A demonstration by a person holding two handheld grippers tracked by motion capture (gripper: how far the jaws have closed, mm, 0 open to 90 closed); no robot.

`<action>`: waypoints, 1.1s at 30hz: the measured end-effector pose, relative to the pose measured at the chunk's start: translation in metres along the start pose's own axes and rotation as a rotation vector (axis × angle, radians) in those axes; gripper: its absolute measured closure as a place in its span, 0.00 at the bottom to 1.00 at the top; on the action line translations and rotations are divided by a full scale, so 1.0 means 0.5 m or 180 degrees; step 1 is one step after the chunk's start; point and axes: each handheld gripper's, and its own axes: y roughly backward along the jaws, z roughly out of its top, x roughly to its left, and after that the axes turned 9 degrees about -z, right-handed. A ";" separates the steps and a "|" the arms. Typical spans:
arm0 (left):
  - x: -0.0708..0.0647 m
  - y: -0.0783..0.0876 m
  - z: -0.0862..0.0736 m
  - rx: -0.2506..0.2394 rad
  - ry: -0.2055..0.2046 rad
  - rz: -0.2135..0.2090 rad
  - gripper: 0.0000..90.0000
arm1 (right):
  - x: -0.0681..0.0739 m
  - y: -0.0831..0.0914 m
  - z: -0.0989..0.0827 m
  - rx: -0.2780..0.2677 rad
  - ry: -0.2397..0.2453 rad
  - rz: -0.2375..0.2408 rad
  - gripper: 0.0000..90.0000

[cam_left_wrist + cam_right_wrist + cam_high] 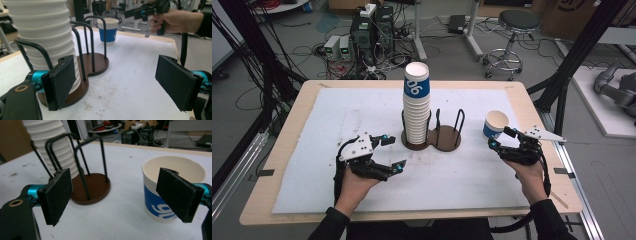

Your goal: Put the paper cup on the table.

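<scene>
Cup (pixel 496 123) with a blue band and white lettering stands upright on the bench's white mat (pixel 337 150), alone, toward the right edge and about level with the holder. In the right gripper view the cup (pixel 170 192) sits just beyond the right-hand finger (pixel 178 195), its open mouth cream inside.

The right gripper (pixel 503 138), held in the person's right hand (pixel 532 175), has its fingers spread apart and grips nothing; the cup is just in front of the fingertips, and whether a finger touches it cannot be told. In the left gripper view that gripper (pixel 140 13) appears above and to the right of the cup (pixel 108 31).

The left gripper (pixel 393 152), in the left hand (pixel 354 187), lies near the front of the bench, left of centre, its fingers also apart with nothing between them. Its view shows the left-hand finger (pixel 60 82) close beside the base of the cup stack (pixel 47 37), though not pressing on it.

The stack of white ribbed cups (pixel 416 105), topped by a blue-banded one, stands in the left bay of a brown double holder (pixel 447 137) with black wire hoops, at the middle of the bench. The right bay of the holder (pixel 93 185) is bare.
</scene>
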 end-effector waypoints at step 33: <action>0.004 0.096 0.030 -0.0224 -0.0119 0.0282 0.18 | 0.088 0.029 0.042 -0.0470 0.0547 0.0534 0.23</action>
